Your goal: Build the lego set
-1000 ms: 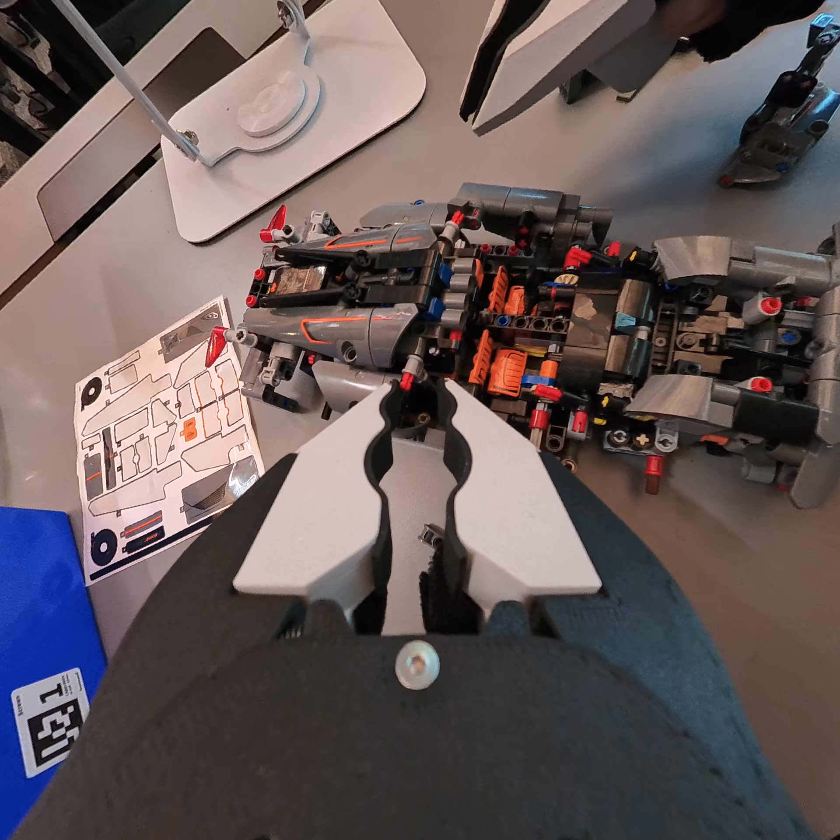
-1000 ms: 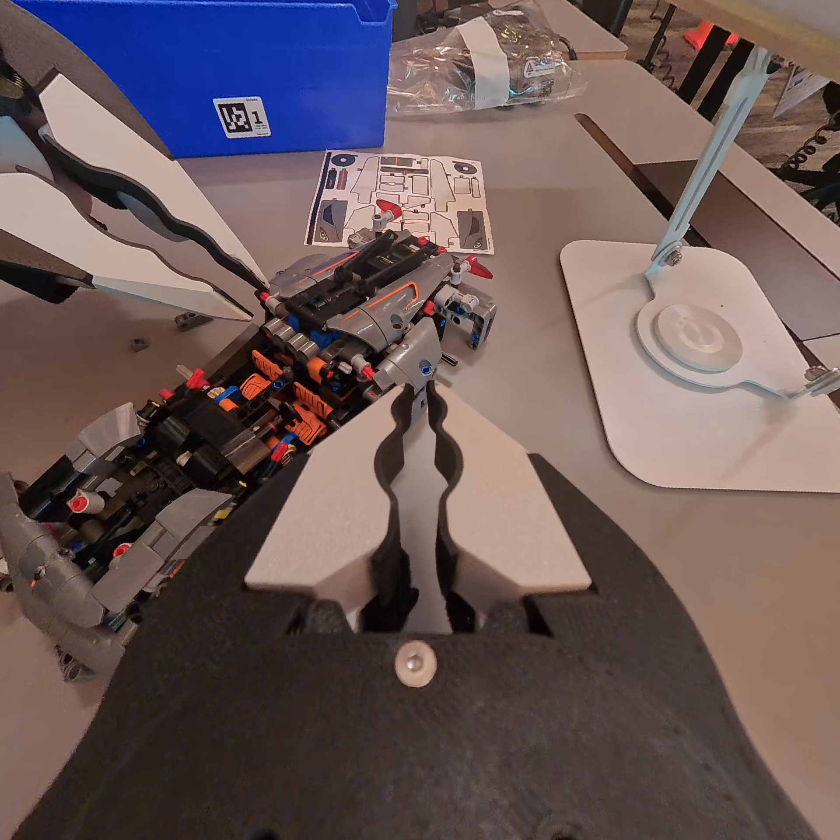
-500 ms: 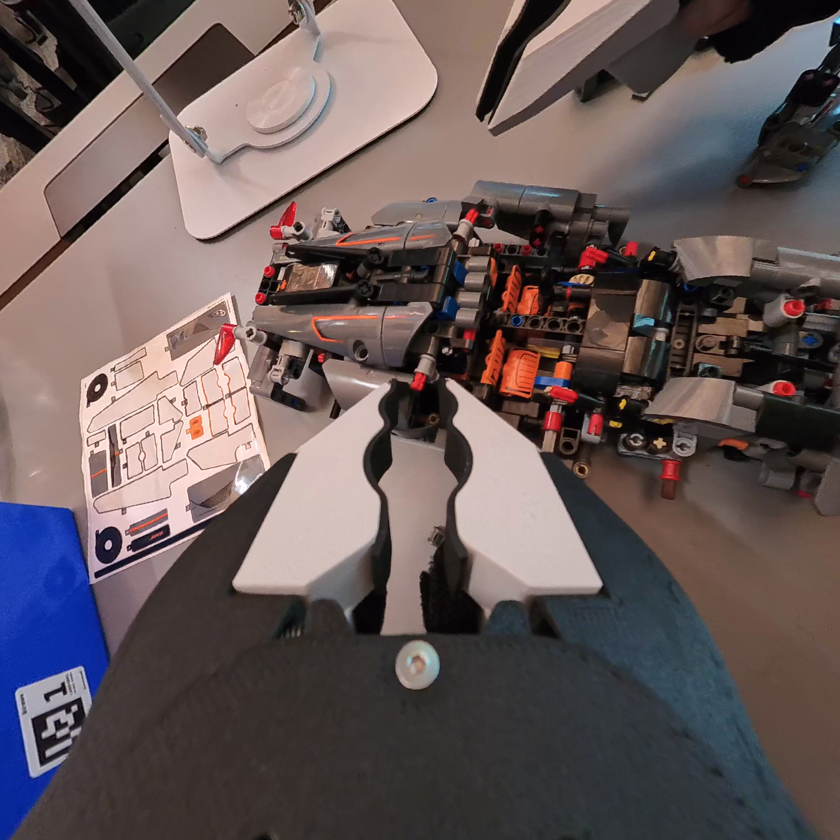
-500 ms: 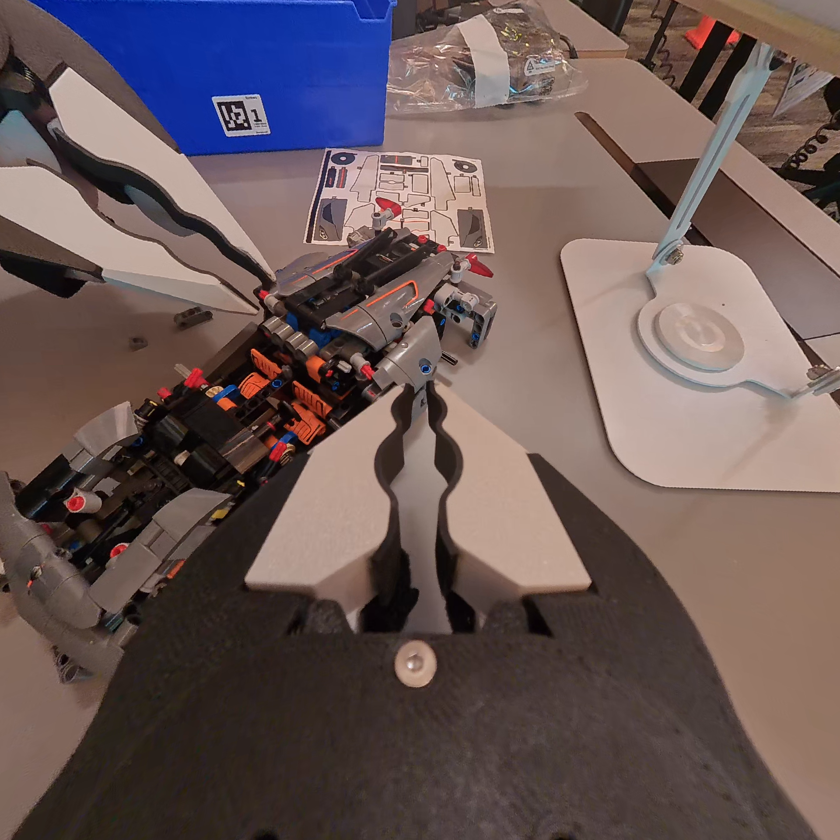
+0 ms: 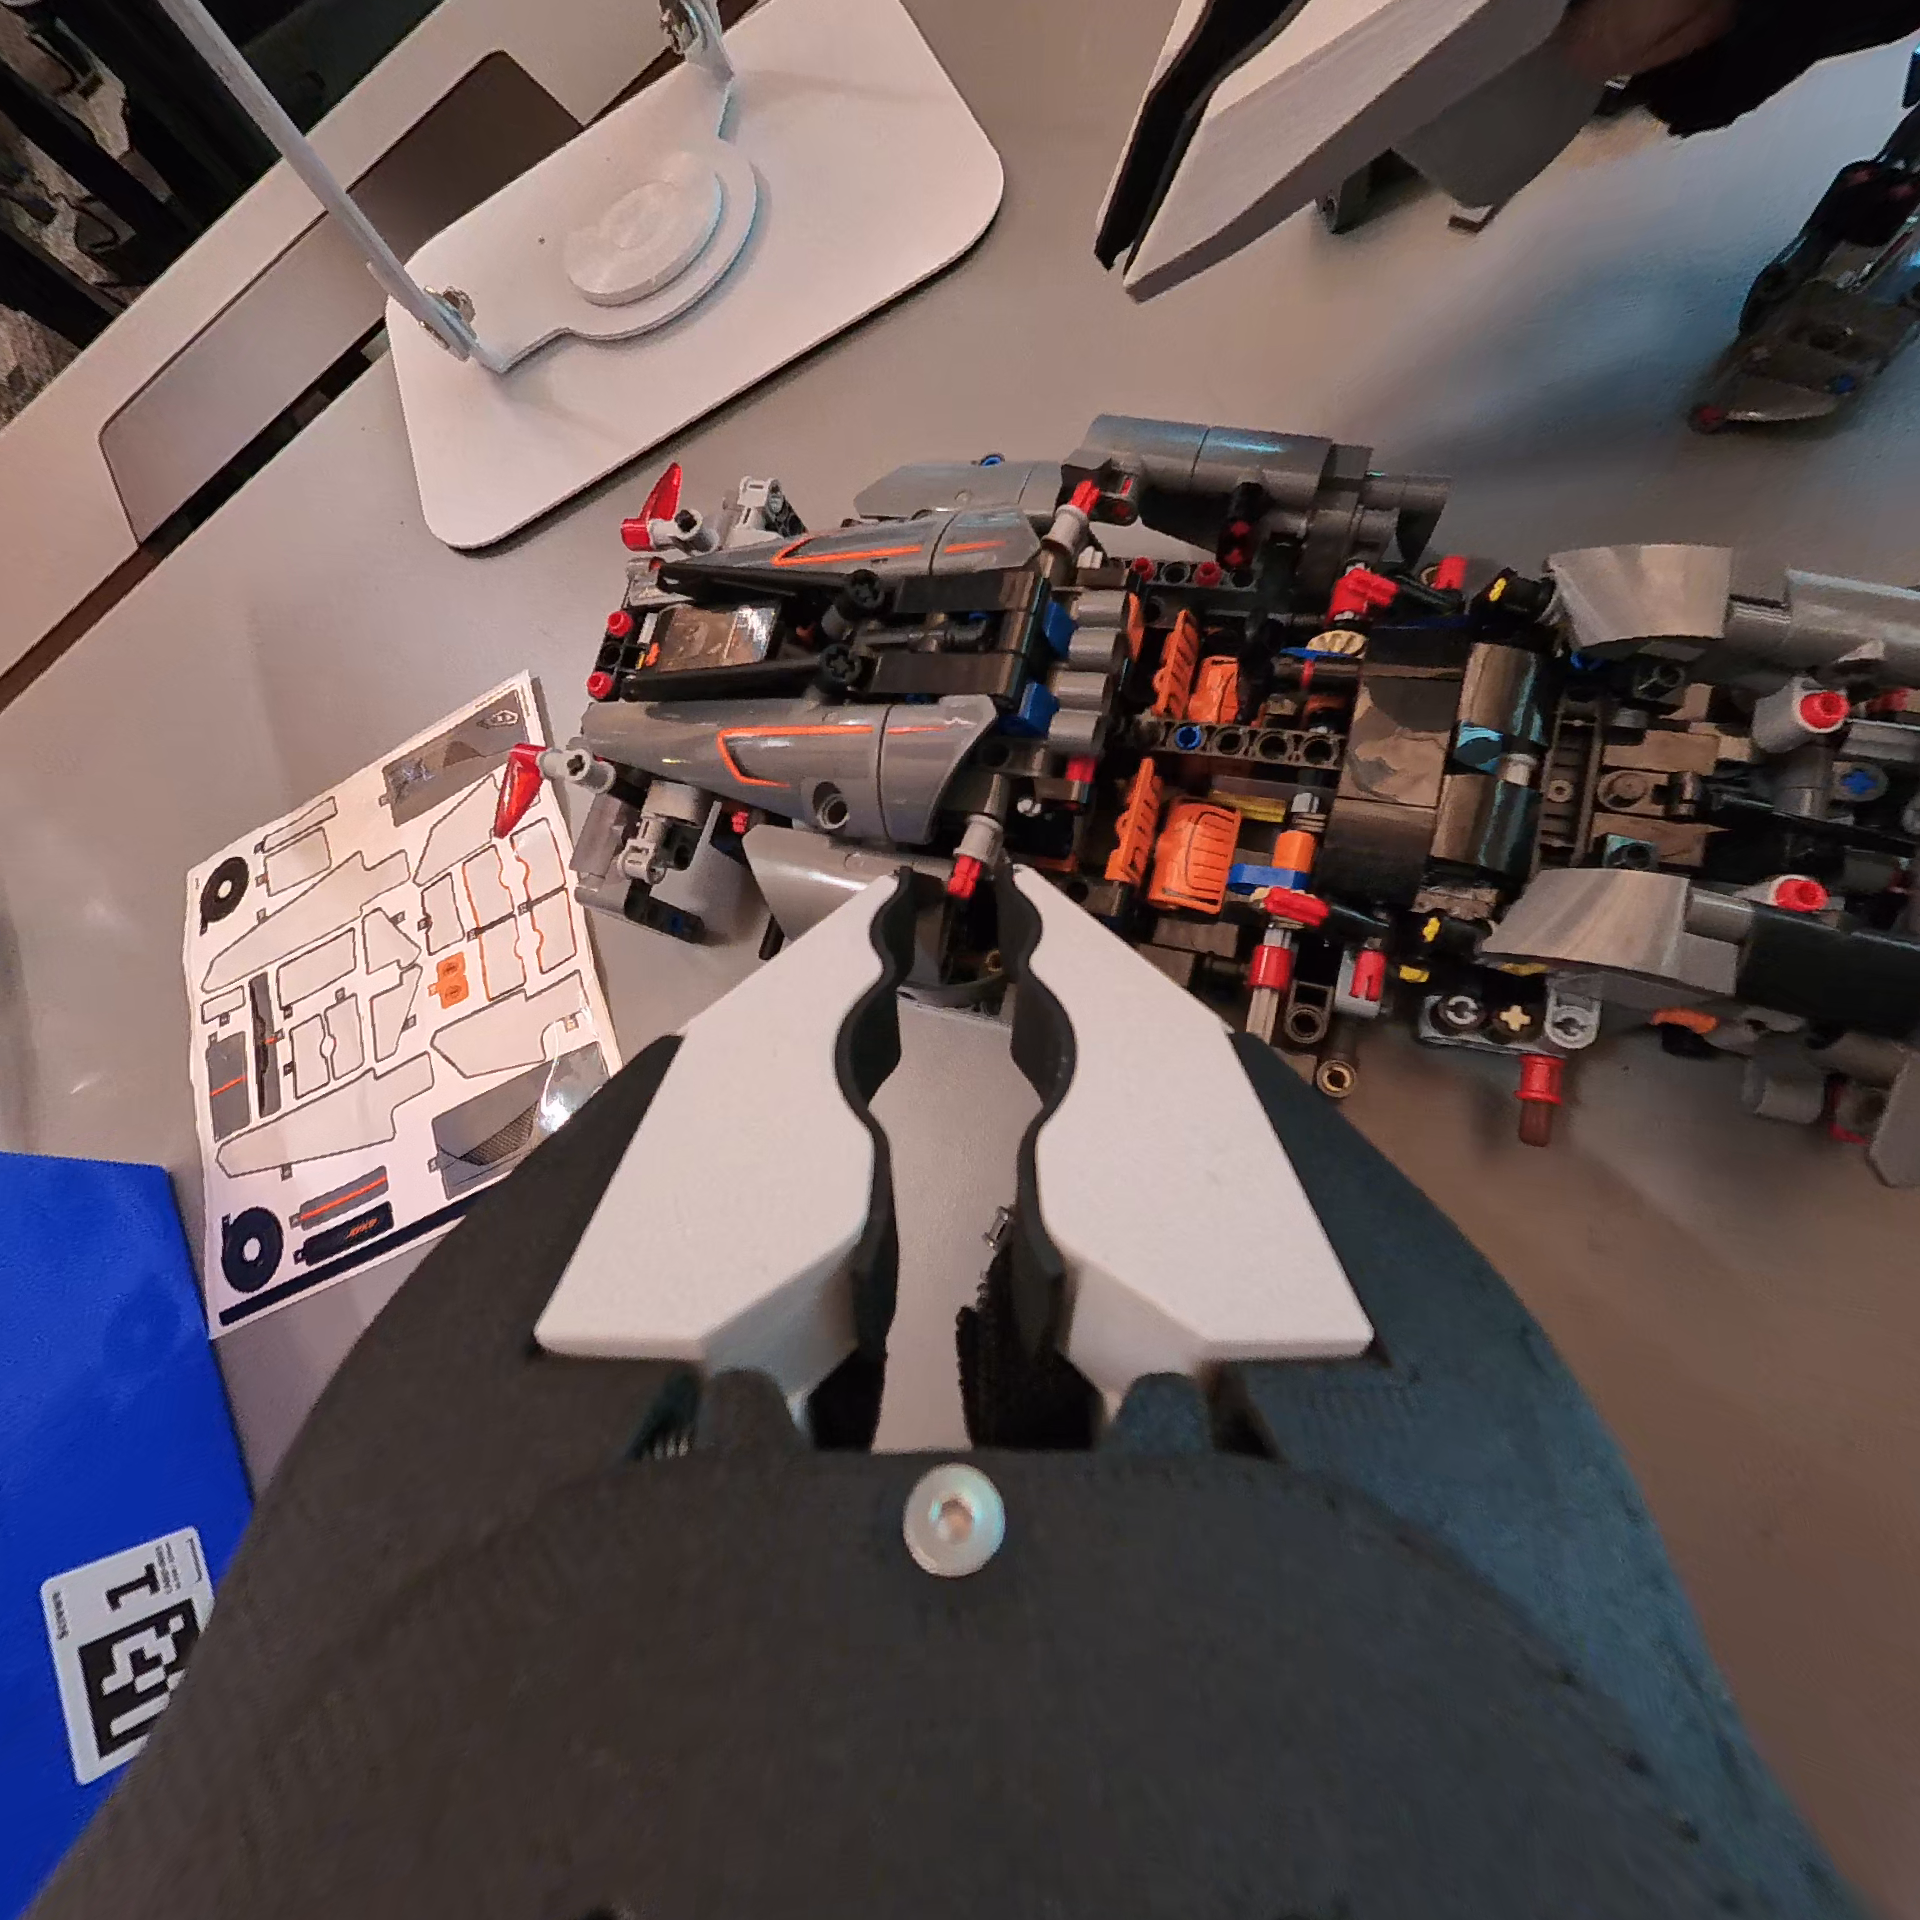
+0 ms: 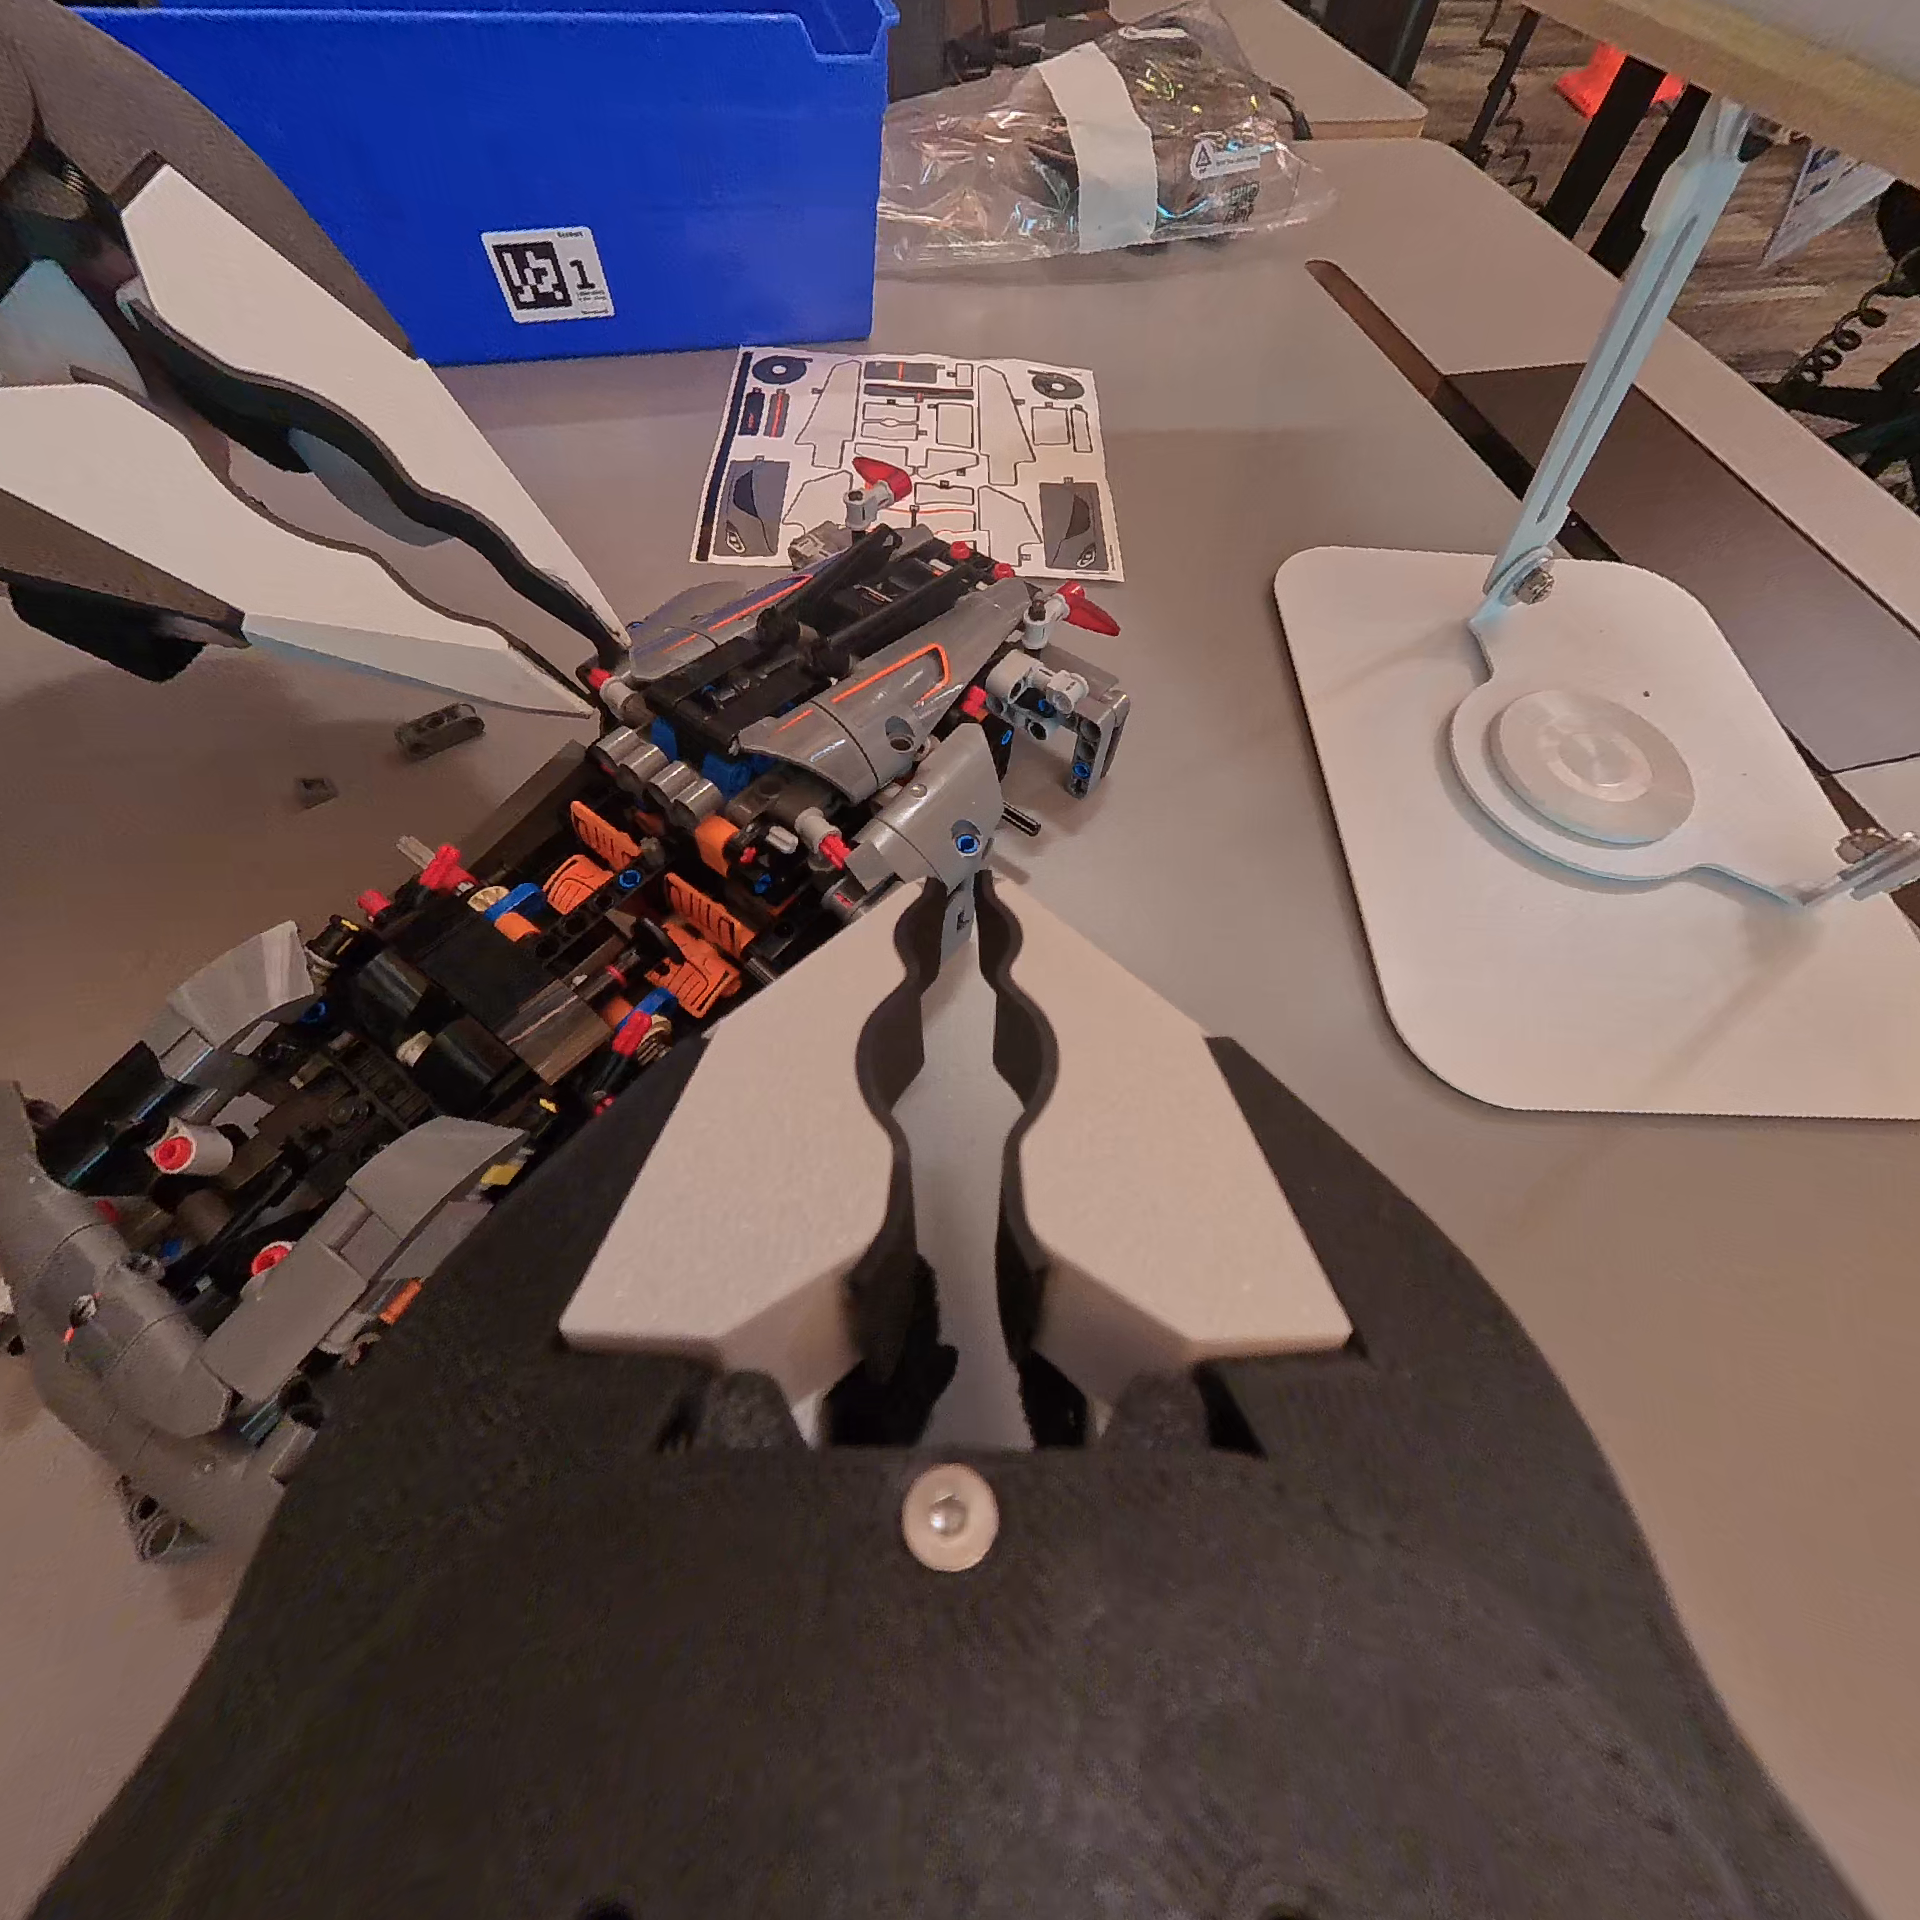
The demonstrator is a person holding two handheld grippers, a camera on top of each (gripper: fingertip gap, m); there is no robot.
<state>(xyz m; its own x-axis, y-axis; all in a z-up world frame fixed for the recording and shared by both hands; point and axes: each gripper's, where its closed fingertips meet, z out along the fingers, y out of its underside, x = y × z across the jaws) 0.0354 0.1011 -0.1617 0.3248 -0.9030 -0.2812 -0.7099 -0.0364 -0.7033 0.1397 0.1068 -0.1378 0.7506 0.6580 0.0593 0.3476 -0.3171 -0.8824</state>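
Lego car point(image 5: 1195, 727) mid-table. Left gripper point(image 5: 956, 914) part-open at its near side, hold unclear; right gripper point(image 6: 951, 899) nearly closed on grey fender point(image 6: 930, 821). Risk: squeezing pops fender off.

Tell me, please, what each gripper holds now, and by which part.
Cannot be told surely. The left gripper brackets the side edge of the grey, black and orange brick car, near a red pin; the right gripper, almost shut, seems empty.
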